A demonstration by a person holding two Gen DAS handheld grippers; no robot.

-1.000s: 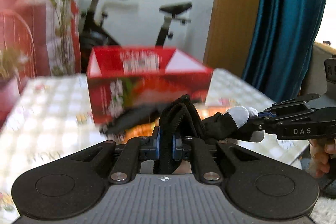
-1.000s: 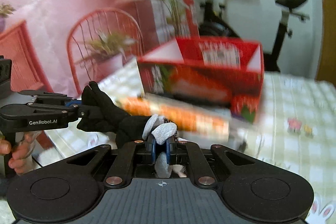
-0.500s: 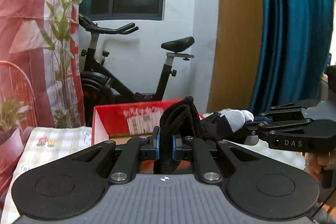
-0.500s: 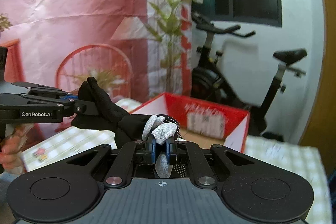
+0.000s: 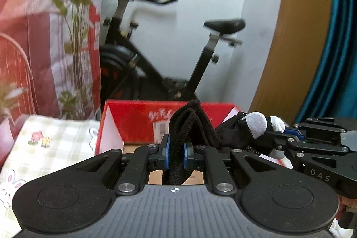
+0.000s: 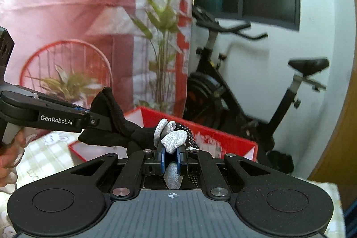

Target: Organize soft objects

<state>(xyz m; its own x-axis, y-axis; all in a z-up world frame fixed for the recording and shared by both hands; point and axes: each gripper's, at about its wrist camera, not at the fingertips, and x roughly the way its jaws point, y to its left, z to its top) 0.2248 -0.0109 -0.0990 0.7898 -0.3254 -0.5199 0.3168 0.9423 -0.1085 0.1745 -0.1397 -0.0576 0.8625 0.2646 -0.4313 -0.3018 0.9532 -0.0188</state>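
Two grippers, left [image 5: 176, 150] and right [image 6: 171, 160], each clamp one end of our black glove [image 5: 232, 133]; stretched crosswise between them, it hangs just before the red box [image 5: 133, 124]

We see a table [image 5: 33, 148] covered by a pale green-and-cream checked cloth printed with small flowers and white rabbits. On it stands an open red cardboard box [image 5: 133, 117], its flaps up, white on the inside of the side flaps, with a label and red lettering on the far inner wall and brown card at the bottom. From the right wrist view the same box [image 6: 223, 139] sits on the cloth [image 6: 44, 155], and a strip of checked cloth also shows beyond it at the right edge.
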